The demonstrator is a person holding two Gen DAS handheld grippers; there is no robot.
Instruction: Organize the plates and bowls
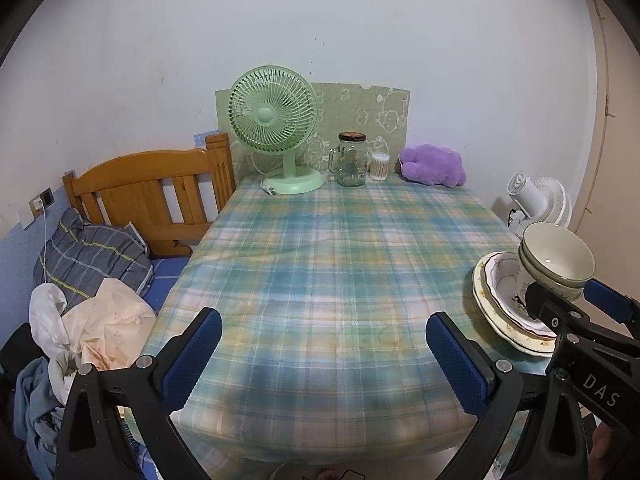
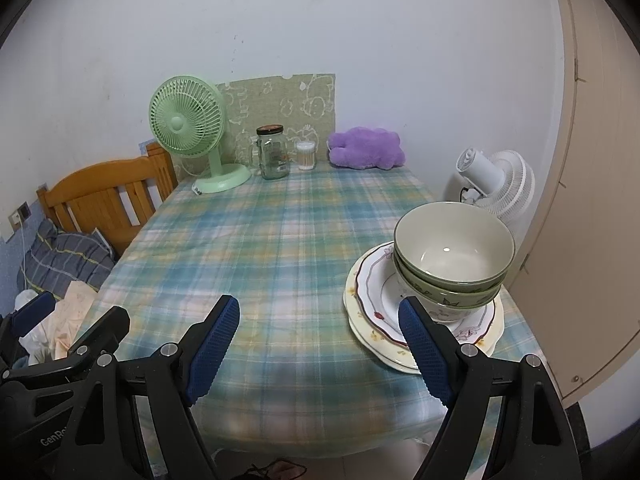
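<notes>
stacked bowls (image 2: 454, 264) on plates (image 2: 384, 312), table's right near edge | right gripper (image 2: 320, 340) nearer, jaws apart, empty | left gripper (image 1: 324, 352) apart, empty

Two green-rimmed bowls (image 2: 454, 260) nested upright (cream inside); atop stacked floral plates (image 2: 376, 312), table's right edge

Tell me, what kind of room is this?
Probably a bedroom in a home: a wooden headboard and pillow sit beside a cloth-covered table holding a green fan and stacked plates and bowls.
</notes>
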